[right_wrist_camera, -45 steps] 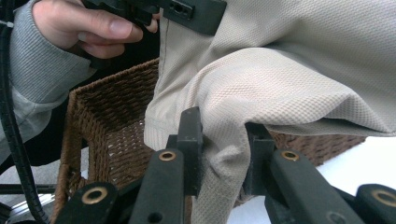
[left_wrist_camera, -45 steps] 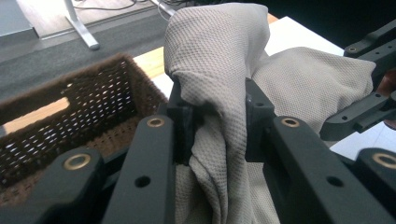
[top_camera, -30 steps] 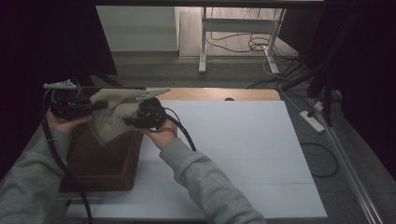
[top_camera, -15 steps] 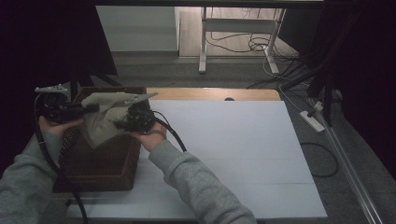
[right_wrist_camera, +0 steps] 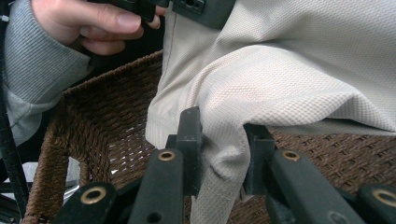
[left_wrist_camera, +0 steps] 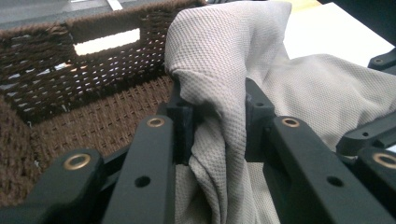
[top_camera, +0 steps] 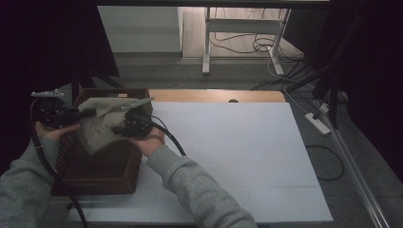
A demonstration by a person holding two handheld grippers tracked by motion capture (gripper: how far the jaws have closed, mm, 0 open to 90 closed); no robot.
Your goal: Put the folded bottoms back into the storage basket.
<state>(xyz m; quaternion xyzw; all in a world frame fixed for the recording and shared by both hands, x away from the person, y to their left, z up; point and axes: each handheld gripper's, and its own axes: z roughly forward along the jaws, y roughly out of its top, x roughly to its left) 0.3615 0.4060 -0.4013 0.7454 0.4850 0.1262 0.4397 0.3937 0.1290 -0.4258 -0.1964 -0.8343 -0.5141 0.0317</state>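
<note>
Both tongs (left_wrist_camera: 218, 123) (right_wrist_camera: 223, 154) clamped on beige cloth (top_camera: 102, 124), stretched left-right over basket (top_camera: 95, 166).

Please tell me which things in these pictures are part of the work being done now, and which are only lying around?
In use:
- beige cloth, gripped by both grippers
- left gripper and right gripper, each shut on the cloth
- brown wicker basket, under the cloth

Lying about:
- white table sheet
- floor cables
- power strip
</note>
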